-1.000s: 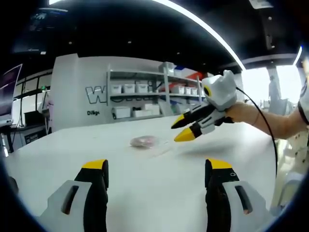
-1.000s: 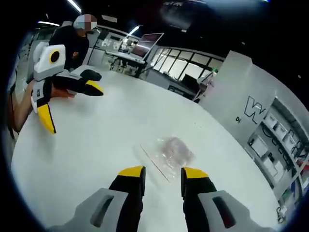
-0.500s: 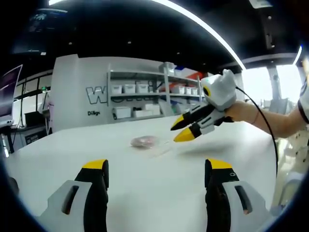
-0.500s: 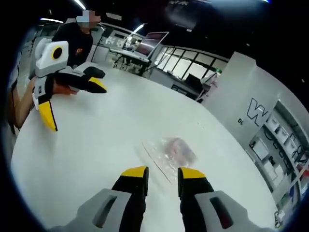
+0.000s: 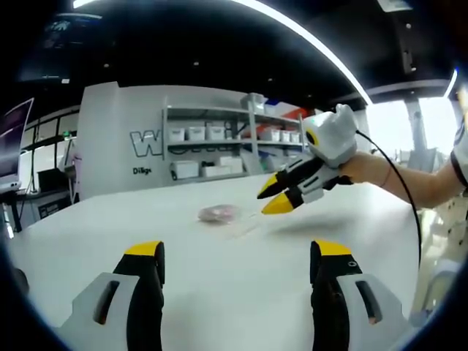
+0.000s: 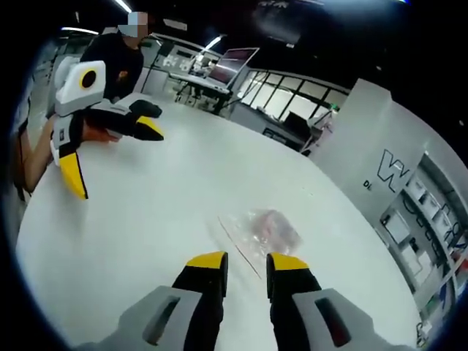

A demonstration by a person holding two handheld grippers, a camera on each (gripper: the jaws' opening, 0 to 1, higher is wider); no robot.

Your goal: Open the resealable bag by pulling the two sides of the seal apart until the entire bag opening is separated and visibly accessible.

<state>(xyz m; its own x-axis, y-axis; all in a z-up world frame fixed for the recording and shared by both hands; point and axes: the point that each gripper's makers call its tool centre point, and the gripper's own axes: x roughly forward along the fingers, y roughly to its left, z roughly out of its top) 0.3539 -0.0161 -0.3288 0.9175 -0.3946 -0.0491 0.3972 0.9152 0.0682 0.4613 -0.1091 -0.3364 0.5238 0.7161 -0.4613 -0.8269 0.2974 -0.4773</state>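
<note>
A: Since a second ago, the right gripper (image 6: 243,260) has edged closer to the resealable bag (image 6: 261,228) — its jaw gap has narrowed a bit too. In the left gripper view the background is unchanged, so that hand has barely shifted.

B: Jaw state?

A: Right: parted by a narrow gap, nothing between them, yellow tips just short of the bag's near edge. Left gripper (image 5: 240,260): jaws wide apart, empty, well back from the bag.

B: Where's the bag?

A: Flat on the white table (image 6: 146,219), near the middle. Clear thin film, crinkled, with a pinkish lump inside. One straight edge faces the right gripper — I cannot tell whether that's the seal. In the left gripper view the bag (image 5: 218,214) is small and far off, with the right gripper (image 5: 274,195) above the table just beside it.

B: Surfaces?

A: Table is smooth, matte white. Gripper bodies are pale grey plastic, jaws black with yellow tips. Metal shelving (image 5: 219,150) with white bins stands behind.
</note>
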